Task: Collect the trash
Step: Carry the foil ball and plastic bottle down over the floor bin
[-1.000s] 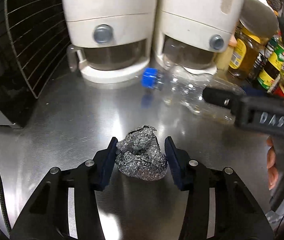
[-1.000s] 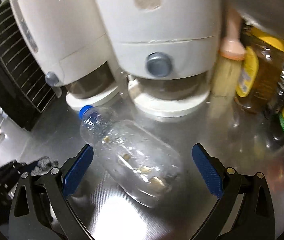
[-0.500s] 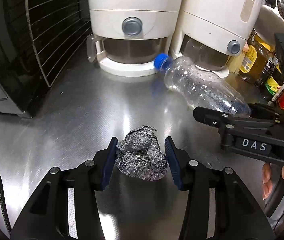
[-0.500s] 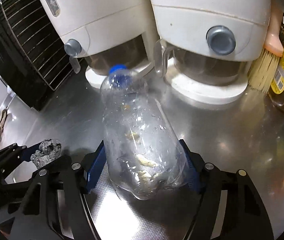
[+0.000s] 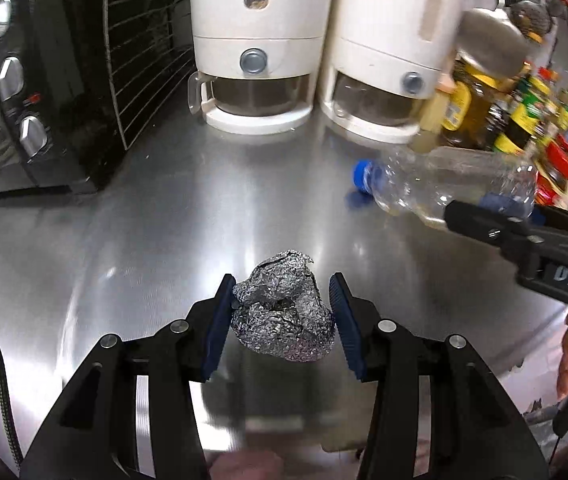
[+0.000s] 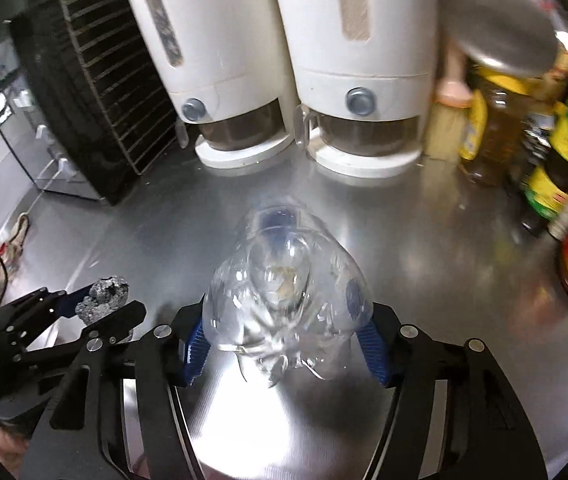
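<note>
The left gripper (image 5: 281, 322) is clamped partway closed on a crumpled foil ball (image 5: 284, 316), held above the steel counter (image 5: 143, 220) in front of the two white coffee makers (image 5: 255, 40). The right gripper (image 6: 284, 344), its jaws closing, squeezes a clear plastic bottle (image 6: 288, 288) (blue cap toward the coffee makers), also raised off the counter, right of the foil ball.

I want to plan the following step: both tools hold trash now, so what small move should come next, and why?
Probably lift both clear of the steel counter: the left tool grips the crumpled foil ball, and the right tool is closing on the clear plastic bottle.
</note>
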